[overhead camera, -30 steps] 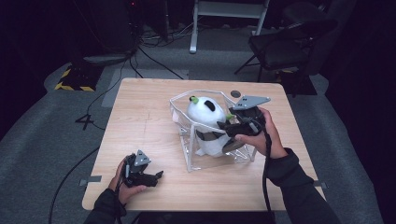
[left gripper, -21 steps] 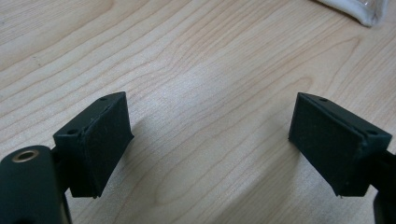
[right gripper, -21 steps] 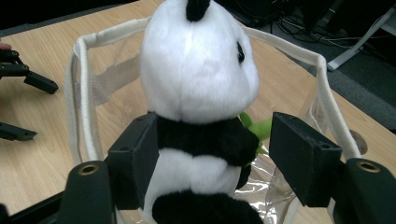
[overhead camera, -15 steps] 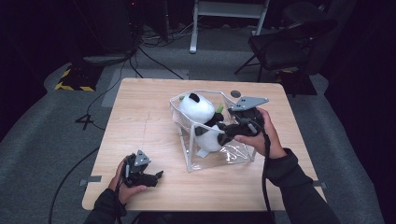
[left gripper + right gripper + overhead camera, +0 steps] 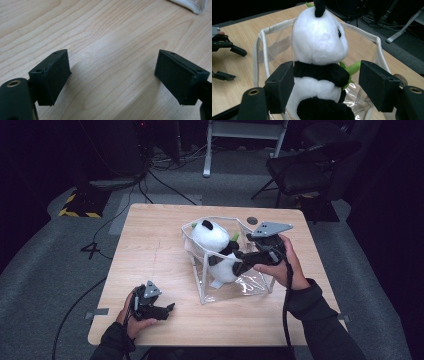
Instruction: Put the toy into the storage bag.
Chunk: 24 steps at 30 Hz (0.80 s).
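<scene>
**Panda in the pouch**

We see the plush black-and-white panda (image 5: pixel 218 251) inside the clear white-trimmed pouch (image 5: pixel 240 287) at frame centre. Right claw (image 5: pixel 325 82) has just been opening, released around it (left pad touching); left claw (image 5: pixel 167 310) released, lower left tabletop (image 5: pixel 150 250).

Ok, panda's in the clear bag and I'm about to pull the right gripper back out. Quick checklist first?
1. Panda inside the clear bag: ok, its body sits within the white rim.
2. Right gripper released: not ok; its jaws have just been opening, the right finger stands clear, but the left finger touches the panda.
3. Green leaf free of the fingers: cannot tell.
4. Bag upright: ok, though tilted.
5. Left gripper out of the way: ok, open over bare table.
</scene>
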Motion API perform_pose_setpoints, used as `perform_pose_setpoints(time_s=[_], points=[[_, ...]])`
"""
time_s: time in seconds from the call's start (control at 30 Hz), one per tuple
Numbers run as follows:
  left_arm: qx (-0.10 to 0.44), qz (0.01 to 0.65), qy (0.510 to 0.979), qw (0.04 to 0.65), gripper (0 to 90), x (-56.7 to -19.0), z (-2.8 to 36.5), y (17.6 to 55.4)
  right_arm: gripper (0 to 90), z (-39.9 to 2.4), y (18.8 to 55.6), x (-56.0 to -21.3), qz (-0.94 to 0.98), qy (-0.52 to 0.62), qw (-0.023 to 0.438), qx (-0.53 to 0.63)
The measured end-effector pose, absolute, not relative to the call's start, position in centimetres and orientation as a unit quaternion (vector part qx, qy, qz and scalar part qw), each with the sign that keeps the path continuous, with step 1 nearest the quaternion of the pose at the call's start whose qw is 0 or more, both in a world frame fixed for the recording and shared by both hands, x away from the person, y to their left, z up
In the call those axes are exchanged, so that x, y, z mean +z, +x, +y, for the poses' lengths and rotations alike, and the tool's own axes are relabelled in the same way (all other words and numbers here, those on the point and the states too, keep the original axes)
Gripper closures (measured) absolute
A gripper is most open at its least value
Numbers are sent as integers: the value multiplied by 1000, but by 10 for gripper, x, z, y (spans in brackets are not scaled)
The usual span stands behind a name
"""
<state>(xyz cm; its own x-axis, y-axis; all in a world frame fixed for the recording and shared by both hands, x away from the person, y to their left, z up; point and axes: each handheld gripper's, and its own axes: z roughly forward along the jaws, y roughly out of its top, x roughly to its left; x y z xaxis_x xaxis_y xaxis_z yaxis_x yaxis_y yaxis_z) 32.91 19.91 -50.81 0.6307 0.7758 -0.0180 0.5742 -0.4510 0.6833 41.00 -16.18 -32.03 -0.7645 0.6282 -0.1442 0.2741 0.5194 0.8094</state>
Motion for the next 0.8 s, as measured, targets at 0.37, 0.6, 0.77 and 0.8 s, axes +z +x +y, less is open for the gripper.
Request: perform_pose_setpoints(time_s=[0.37,0.6,0.77,0.8], points=[[150,404,838,336,131,-508,199,329,237,-169,406,-316,846,254,222,412],[150,404,838,336,132,-508,199,329,180,-182,404,-314,830,268,233,430],[150,402,838,335,131,-508,199,329,163,-193,404,-314,822,282,254,424],[149,404,838,336,131,-508,199,329,162,-195,404,-314,821,285,257,423]])
